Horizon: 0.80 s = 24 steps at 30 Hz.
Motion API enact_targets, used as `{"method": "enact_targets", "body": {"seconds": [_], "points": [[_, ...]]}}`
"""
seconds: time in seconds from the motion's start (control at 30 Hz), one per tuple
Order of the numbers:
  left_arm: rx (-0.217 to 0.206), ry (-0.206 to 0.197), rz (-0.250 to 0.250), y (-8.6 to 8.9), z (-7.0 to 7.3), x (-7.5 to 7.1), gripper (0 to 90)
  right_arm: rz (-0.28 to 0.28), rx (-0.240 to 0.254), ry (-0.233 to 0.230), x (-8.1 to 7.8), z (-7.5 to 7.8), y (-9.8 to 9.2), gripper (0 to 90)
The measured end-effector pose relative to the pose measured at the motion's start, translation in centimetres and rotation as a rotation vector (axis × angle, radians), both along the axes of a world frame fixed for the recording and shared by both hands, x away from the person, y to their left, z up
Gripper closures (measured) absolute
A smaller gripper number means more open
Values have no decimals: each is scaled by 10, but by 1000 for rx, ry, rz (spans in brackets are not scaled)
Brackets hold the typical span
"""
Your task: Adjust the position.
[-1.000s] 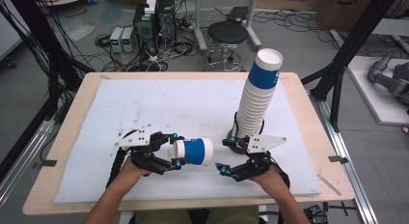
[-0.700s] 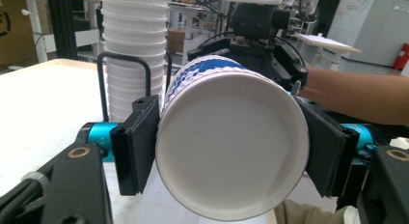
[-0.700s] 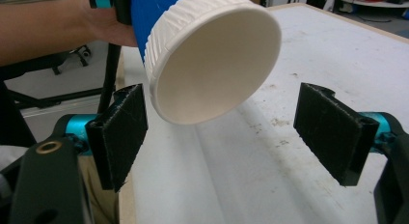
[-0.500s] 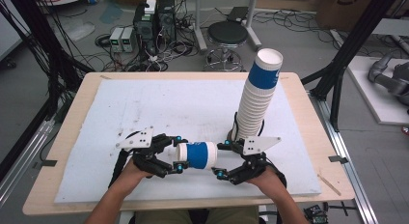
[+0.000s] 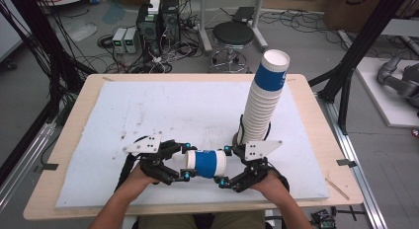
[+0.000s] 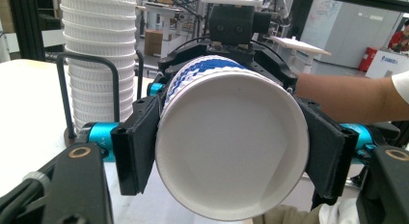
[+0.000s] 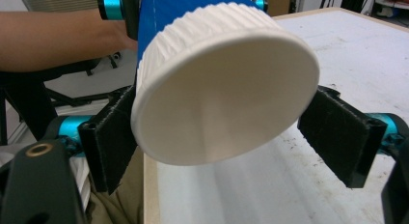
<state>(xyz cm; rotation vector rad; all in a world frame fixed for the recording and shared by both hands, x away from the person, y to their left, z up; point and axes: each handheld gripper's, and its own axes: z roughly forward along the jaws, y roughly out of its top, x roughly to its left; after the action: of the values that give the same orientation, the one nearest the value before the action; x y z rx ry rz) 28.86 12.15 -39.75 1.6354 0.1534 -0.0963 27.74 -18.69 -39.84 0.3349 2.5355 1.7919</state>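
I hold a single blue-and-white paper cup [image 5: 205, 163] on its side in my left claw [image 5: 187, 163], its pads pinched narrow against the walls near one end; in the left gripper view the cup [image 6: 231, 147] fills the space between those pads with both pressing on it. A second ago this cup sat further to the left of the tall cup stack [image 5: 263, 98]; now it lies just below and left of the stack's foot, close above the tabletop [image 5: 148, 105], and its free end has arrived between the pads of my right claw [image 5: 223, 165].

That claw stands wide. In the right gripper view the cup's near end [image 7: 226, 89] rests close to one pad [image 7: 108, 137], while the other pad [image 7: 342, 137] is plainly apart from it, so the right side has not gripped yet.

I judge this to be a hand-over: the cup has been brought across to the stack's side, and the next thing needed is for the right claw to close on it before the left lets go. The stack itself stands upright in its wire holder [image 6: 89, 96], leaning slightly away from me, untouched by either claw.
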Motion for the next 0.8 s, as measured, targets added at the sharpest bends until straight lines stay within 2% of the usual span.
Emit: {"method": "enact_targets", "body": {"seconds": [0.17,0.27,0.57,0.6,0.67,0.73,0.8], "points": [[-3,-6,-3,1,-1,1,306,6,18,-22,0,2,-3,218],[17,-12,-6,2,-1,1,309,10,18,-29,0,4,-4,238],[78,3,10,0,-4,1,309,10,-40,-33,1,5,-5,277],[95,13,28,-1,-5,0,302,7,-46,-32,1,5,-5,277],[98,20,40,-2,-5,0,287,3,-54,-33,1,5,-5,277],[121,48,69,-3,-6,0,206,2,-56,-36,1,5,-5,277],[125,51,72,-3,-6,0,166,-8,-63,-45,1,7,-6,277]]}}
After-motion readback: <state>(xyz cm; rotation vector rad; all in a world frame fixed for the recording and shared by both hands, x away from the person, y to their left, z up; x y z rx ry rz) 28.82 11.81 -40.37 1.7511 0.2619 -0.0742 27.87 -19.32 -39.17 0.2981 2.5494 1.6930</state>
